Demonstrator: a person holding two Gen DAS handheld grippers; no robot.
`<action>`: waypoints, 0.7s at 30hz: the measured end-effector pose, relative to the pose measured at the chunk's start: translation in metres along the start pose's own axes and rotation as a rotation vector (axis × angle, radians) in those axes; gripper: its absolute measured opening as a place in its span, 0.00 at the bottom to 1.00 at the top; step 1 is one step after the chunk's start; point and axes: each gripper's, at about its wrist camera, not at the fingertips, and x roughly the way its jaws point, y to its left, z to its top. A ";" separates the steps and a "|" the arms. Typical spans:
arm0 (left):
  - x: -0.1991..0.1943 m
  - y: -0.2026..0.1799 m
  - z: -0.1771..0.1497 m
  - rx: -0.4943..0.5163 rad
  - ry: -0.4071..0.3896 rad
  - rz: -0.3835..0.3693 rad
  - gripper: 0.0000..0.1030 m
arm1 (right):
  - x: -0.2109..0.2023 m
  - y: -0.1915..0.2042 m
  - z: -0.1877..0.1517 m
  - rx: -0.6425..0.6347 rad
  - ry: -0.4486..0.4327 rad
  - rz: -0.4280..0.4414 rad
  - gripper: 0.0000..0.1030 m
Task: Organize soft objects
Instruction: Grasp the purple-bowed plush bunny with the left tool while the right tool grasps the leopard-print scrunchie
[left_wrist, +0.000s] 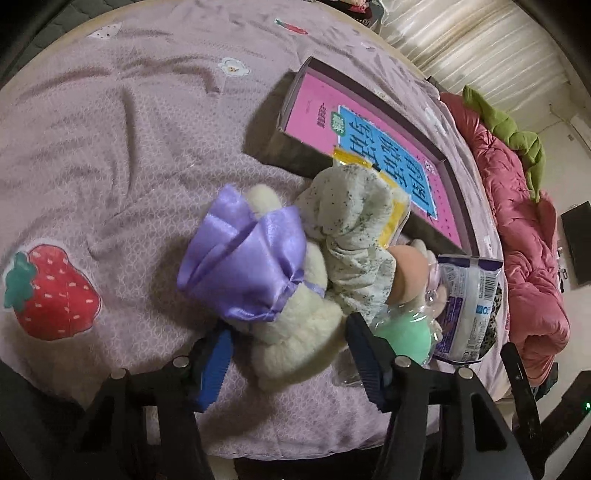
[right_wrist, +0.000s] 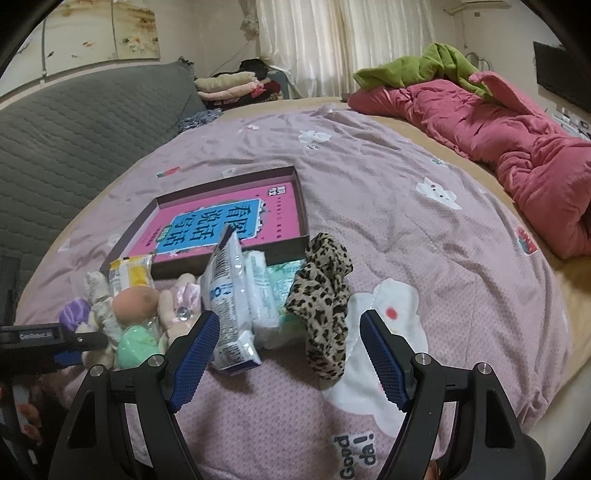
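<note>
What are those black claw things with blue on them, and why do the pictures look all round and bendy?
Those are grippers, like big tongs a person squeezes. Each has a camera with a round lens, which bends the picture. One picture looks along the left gripper, whose open fingers sit around a cream plush toy with a purple satin bow. The other looks along the right gripper, open and holding nothing, near a leopard-print scrunchie and a tissue pack. Everything lies on a pink bedsheet, beside a shallow box.
</note>
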 end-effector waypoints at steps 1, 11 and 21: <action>-0.001 -0.001 0.000 0.004 -0.006 -0.001 0.56 | 0.001 -0.003 0.001 0.011 -0.003 -0.003 0.77; -0.008 0.004 0.008 0.000 -0.044 -0.049 0.50 | 0.034 -0.031 0.012 0.078 0.040 -0.029 0.77; -0.023 0.014 0.010 -0.007 -0.075 -0.096 0.48 | 0.053 -0.024 0.009 0.021 0.077 0.014 0.27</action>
